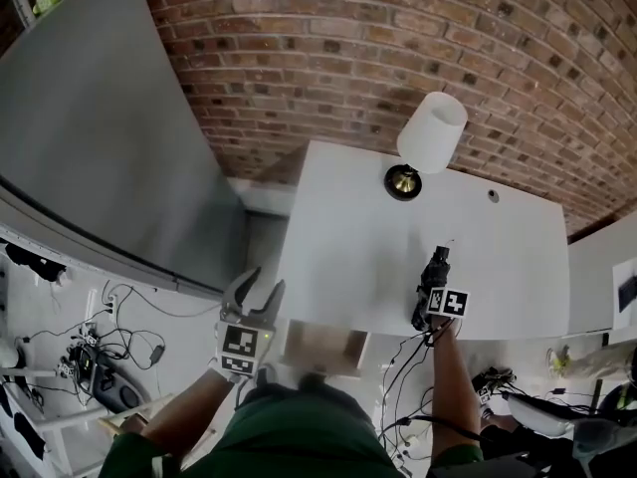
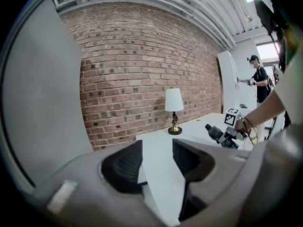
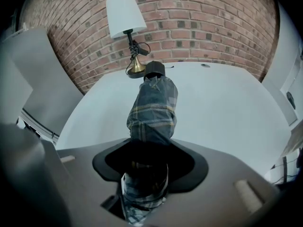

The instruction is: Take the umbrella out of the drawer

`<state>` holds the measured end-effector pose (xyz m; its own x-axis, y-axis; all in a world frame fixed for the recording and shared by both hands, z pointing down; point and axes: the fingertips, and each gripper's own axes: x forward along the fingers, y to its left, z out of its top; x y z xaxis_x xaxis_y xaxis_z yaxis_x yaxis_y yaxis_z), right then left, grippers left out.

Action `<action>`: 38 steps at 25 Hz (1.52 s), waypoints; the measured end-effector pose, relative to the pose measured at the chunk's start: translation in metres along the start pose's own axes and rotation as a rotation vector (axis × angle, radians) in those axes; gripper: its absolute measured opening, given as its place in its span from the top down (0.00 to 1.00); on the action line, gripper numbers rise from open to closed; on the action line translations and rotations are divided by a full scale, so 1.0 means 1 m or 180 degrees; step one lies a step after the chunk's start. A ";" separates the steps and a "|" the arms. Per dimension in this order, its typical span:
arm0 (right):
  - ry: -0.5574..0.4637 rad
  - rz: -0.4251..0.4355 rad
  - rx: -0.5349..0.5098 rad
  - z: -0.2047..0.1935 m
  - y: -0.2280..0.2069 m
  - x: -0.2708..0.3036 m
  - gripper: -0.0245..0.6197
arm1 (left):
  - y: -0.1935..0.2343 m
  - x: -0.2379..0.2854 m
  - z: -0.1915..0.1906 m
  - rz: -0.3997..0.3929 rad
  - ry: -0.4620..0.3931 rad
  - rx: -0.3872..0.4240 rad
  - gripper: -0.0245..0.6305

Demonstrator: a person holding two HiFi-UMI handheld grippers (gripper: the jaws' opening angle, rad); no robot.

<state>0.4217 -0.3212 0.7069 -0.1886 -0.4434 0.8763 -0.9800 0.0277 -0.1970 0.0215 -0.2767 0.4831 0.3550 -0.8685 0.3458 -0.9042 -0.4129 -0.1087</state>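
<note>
The folded plaid umbrella point(image 1: 435, 270) lies low over the front right part of the white table point(image 1: 348, 237), with its black handle end pointing toward the lamp. My right gripper point(image 1: 429, 299) is shut on the umbrella point(image 3: 154, 105), and its pads point(image 3: 113, 162) clasp the fabric near the lower end. I cannot tell whether the umbrella touches the tabletop. The wooden drawer point(image 1: 323, 349) stands pulled out under the table's front edge; nothing shows in the part I can see. My left gripper point(image 1: 262, 285) hangs open and empty just left of the drawer. From the left gripper point(image 2: 157, 162) view, the umbrella point(image 2: 218, 134) is at the right.
A lamp point(image 1: 430, 132) with a white shade and brass foot stands at the table's back. A brick wall point(image 1: 398, 48) runs behind it, and a large grey panel point(image 1: 109, 137) leans at the left. Cables point(image 1: 109, 347) lie on the floor at the left. A person point(image 2: 259, 77) stands far off.
</note>
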 end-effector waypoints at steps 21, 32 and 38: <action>-0.1384 -0.0240 -0.0264 0.065 0.019 -0.092 0.59 | 0.016 -0.001 0.020 -0.0132 -0.0173 0.0027 0.67; -0.2601 -0.0355 -0.0523 0.092 0.113 -0.254 0.60 | 0.068 -0.029 0.072 -0.0099 -0.0586 0.0153 0.67; -0.3247 -0.0486 -0.0959 0.093 0.183 -0.334 0.61 | 0.079 -0.058 0.122 -0.0308 -0.0920 0.0047 0.67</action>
<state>0.3115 -0.2518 0.3372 -0.0577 -0.9956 0.0741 -0.9903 0.0665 0.1223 -0.0412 -0.2926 0.3412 0.4942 -0.8660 0.0760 -0.8601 -0.4998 -0.1024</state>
